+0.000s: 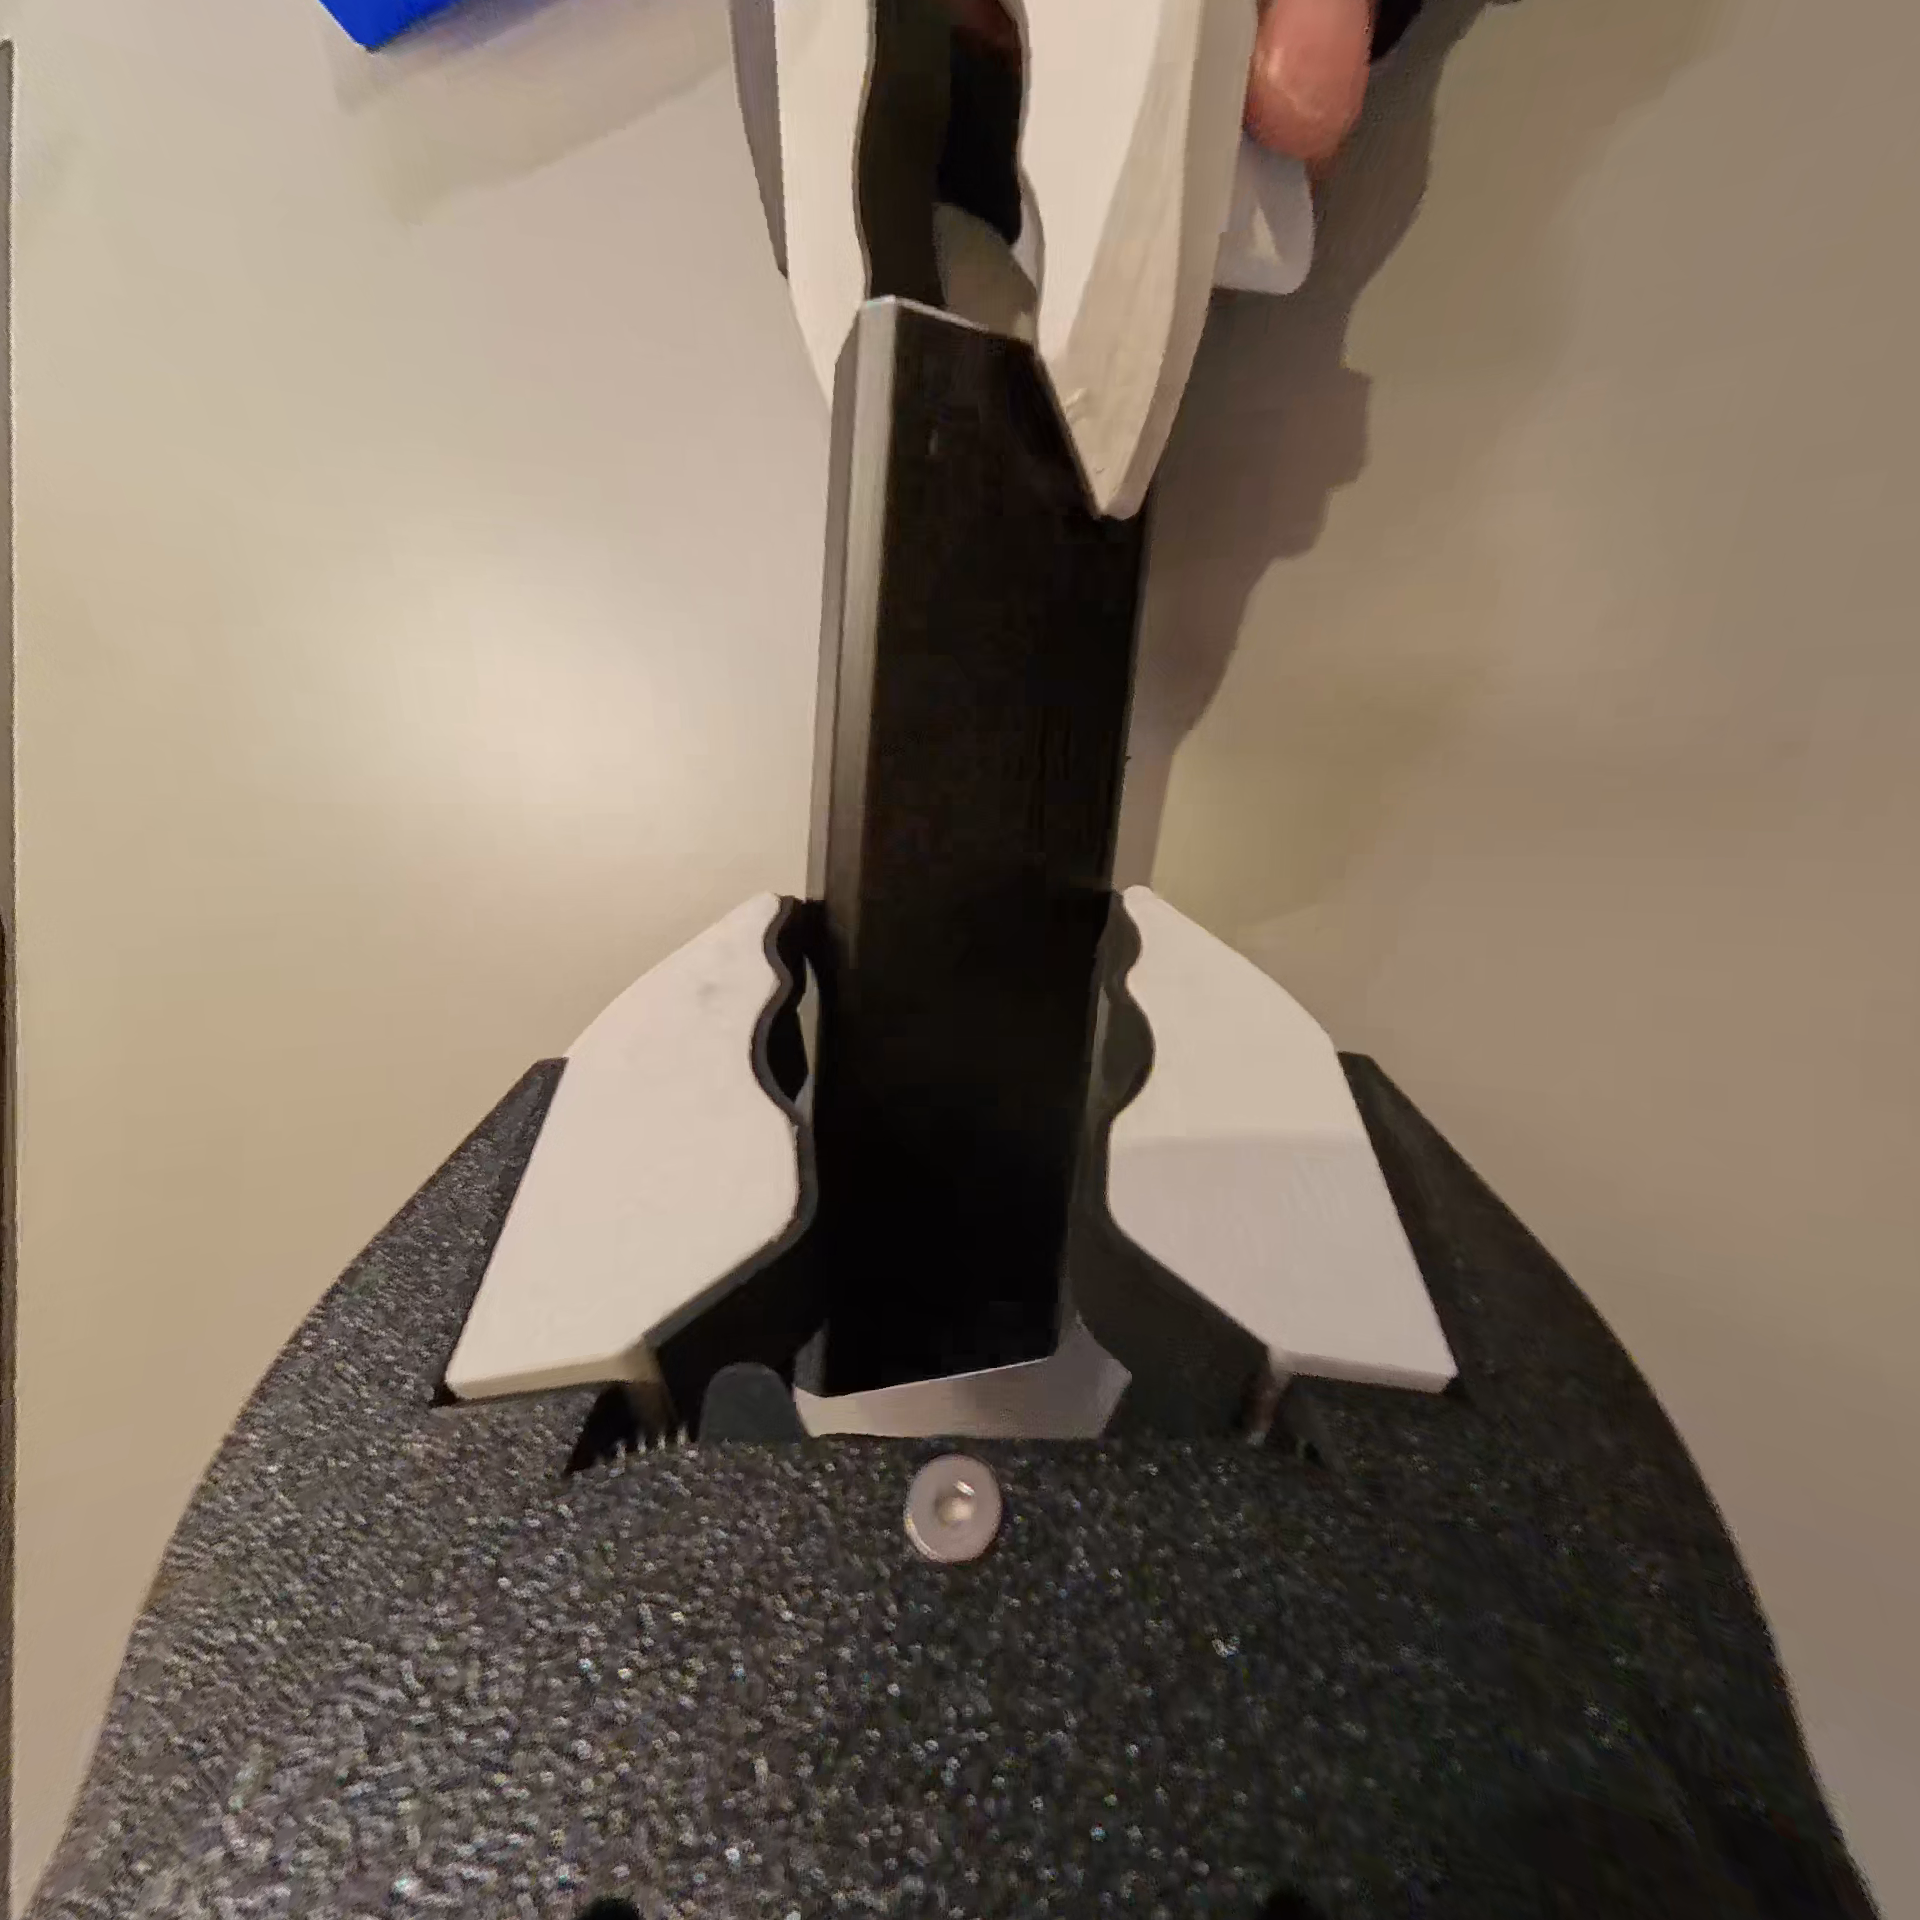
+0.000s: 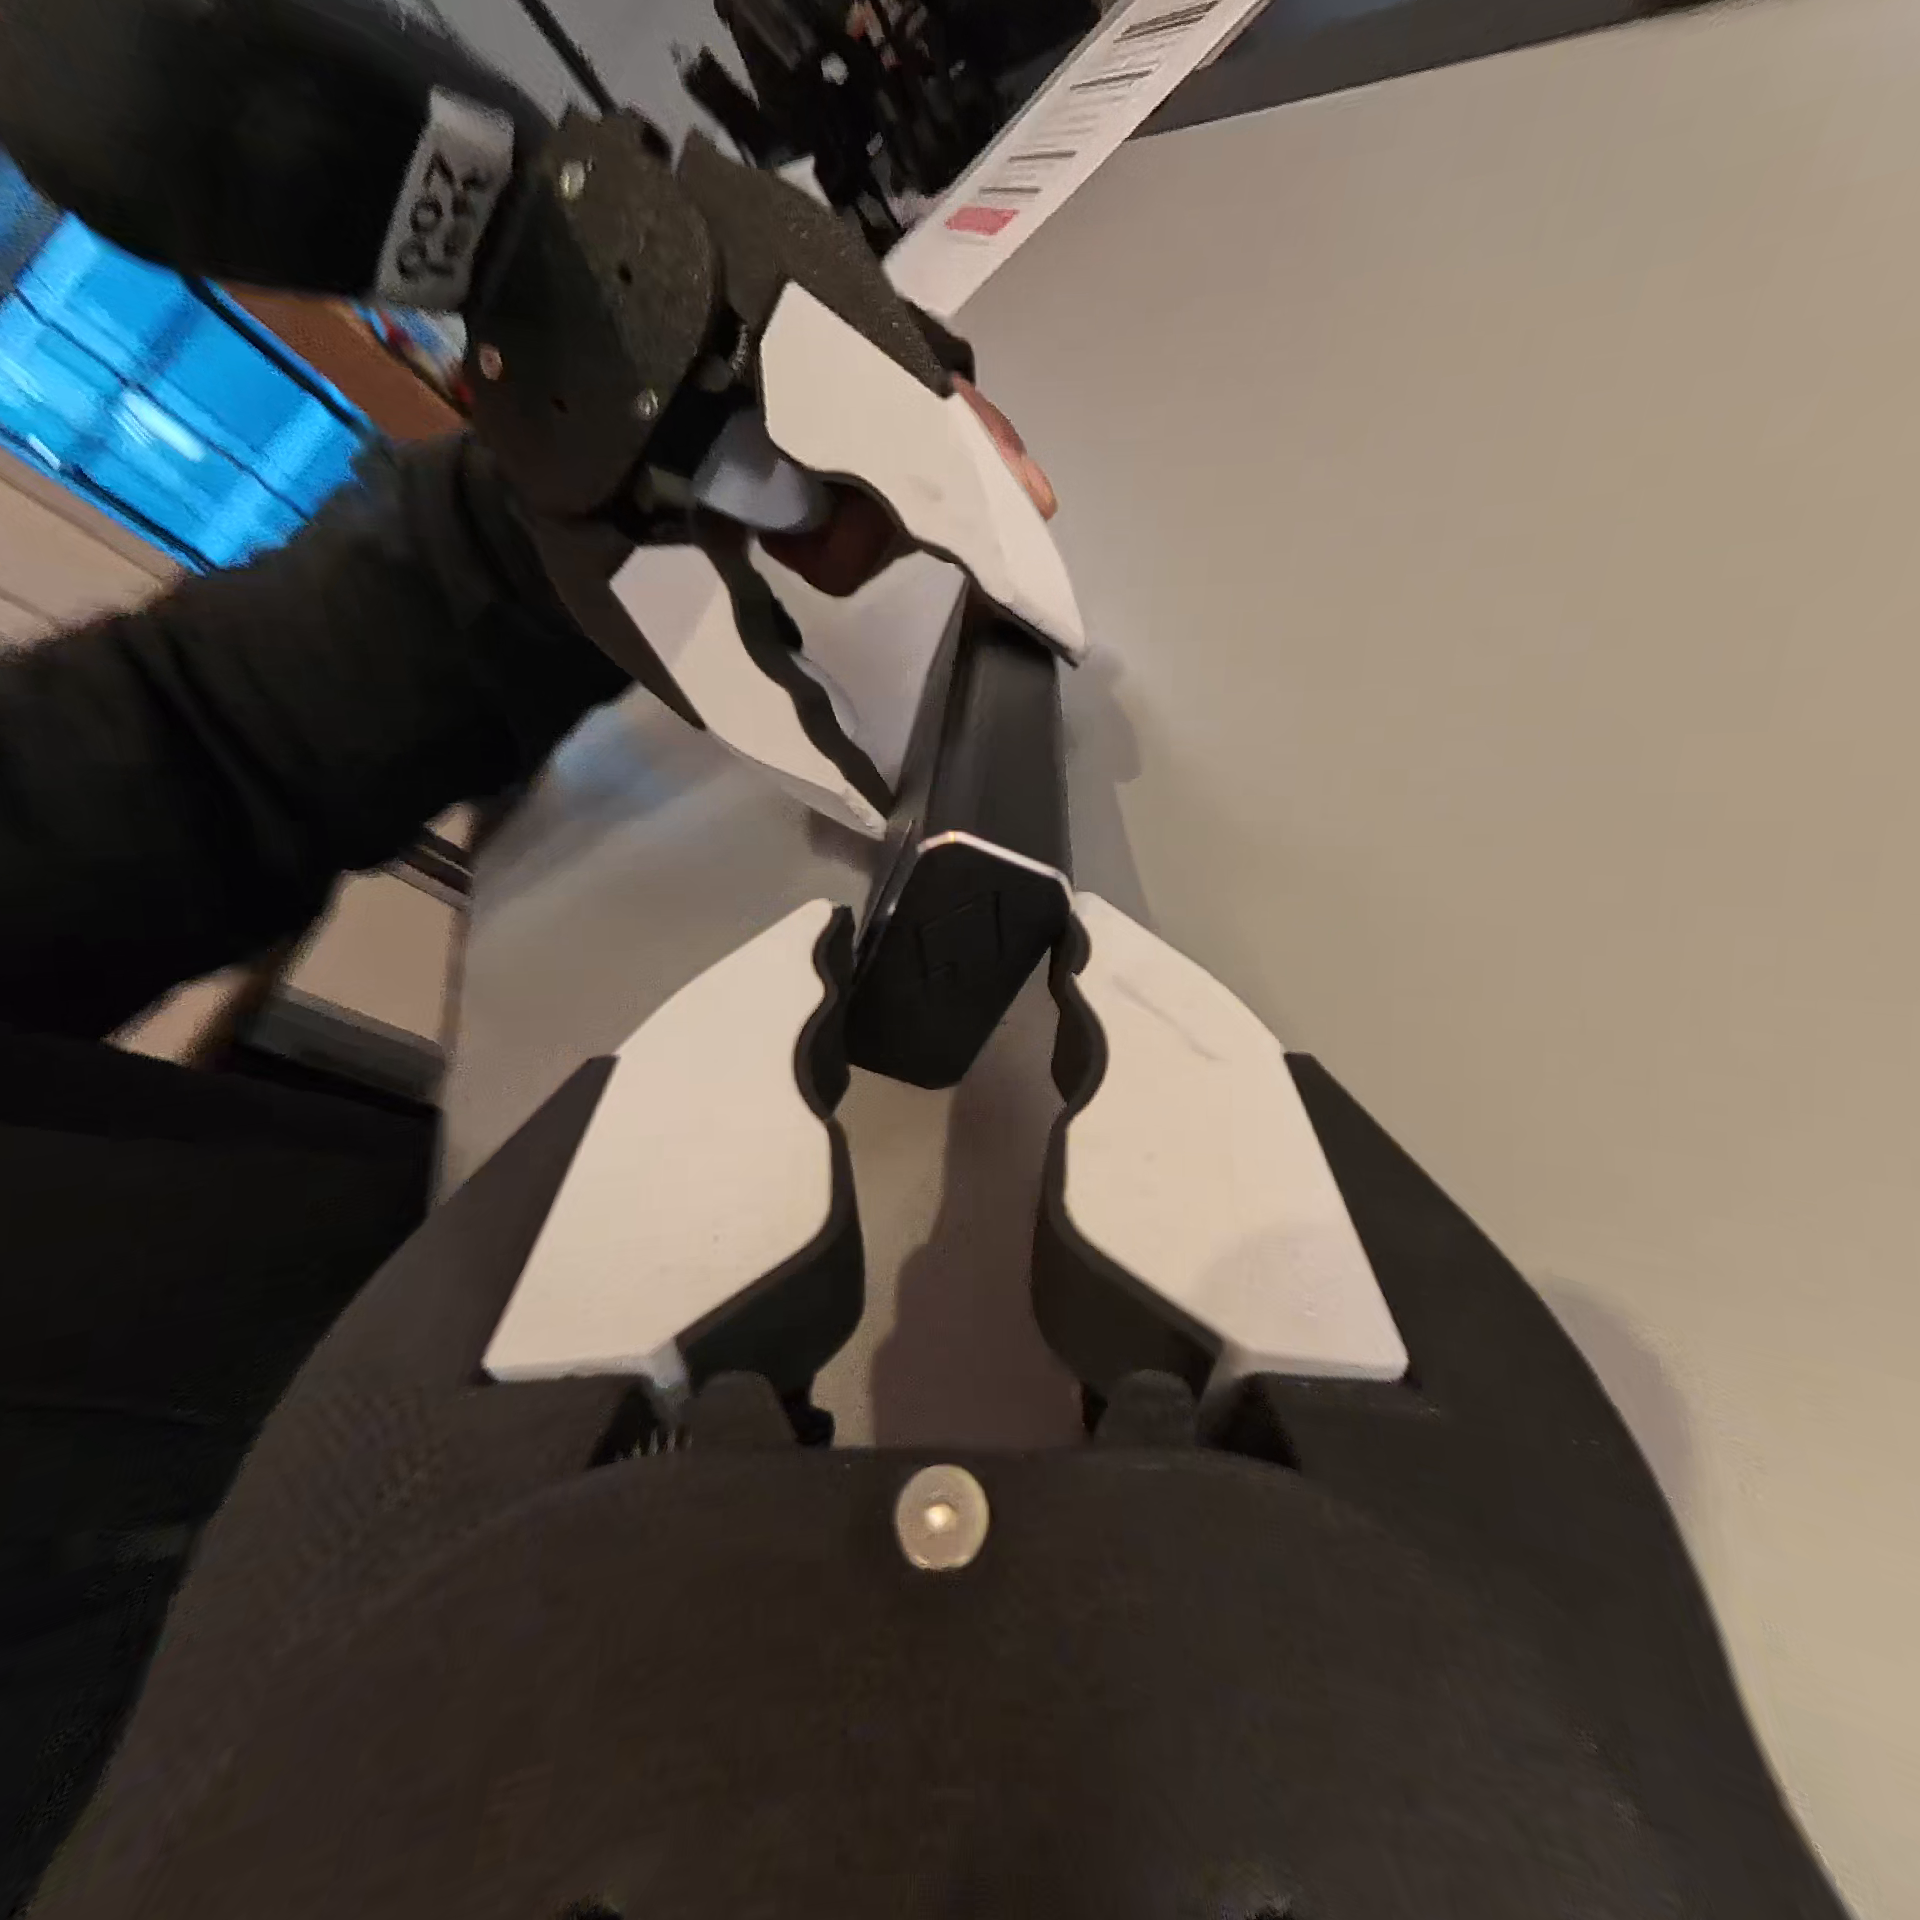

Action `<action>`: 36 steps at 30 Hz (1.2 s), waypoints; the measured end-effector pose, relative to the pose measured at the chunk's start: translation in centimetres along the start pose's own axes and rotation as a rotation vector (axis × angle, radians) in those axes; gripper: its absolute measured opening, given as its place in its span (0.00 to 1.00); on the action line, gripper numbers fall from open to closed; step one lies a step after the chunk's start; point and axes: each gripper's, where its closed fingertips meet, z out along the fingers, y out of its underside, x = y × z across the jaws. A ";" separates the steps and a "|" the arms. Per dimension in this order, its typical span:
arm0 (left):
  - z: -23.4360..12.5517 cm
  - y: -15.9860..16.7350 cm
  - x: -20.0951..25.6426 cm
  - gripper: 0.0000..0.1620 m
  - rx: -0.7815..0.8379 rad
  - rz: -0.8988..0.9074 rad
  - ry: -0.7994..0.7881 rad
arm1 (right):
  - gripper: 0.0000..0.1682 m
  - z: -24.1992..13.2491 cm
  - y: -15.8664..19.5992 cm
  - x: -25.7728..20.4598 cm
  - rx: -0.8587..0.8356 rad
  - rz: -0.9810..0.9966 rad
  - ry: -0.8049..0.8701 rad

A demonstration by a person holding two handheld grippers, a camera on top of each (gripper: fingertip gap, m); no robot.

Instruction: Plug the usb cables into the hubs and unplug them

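A long black USB hub (image 1: 977,727) with a silver edge lies between the fingers of my left gripper (image 1: 956,904), which is shut on its near half just above the beige table. My right gripper (image 1: 977,426) comes in from the far side at the hub's far end. In the right wrist view my right gripper (image 2: 951,935) is shut on a black USB plug (image 2: 945,987) sitting at the end of the hub (image 2: 1013,727). The left gripper (image 2: 977,732) clamps the hub farther off. The port where plug and hub meet is hidden.
The beige table (image 1: 416,623) spreads around both grippers. A blue object (image 1: 416,21) lies at the far left. A white paper strip (image 2: 1049,145) lies along the table's far edge. A person's black sleeve (image 2: 208,675) fills the left, with blue bins (image 2: 156,395) behind. The right tips stand about 30 cm off the blue object (image 1: 416,21).
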 end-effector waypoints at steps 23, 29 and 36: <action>-0.5 3.9 2.2 0.30 -0.118 0.019 -0.177 | 0.16 -1.9 2.2 2.2 -0.115 -1.499 0.399; -0.5 2.3 1.4 0.26 -0.100 0.292 -0.482 | 0.16 -1.9 2.0 2.4 -0.104 -1.540 0.428; 0.2 1.9 0.9 0.17 -0.163 0.480 -0.641 | 0.16 -1.8 2.8 1.9 -0.134 -1.499 0.359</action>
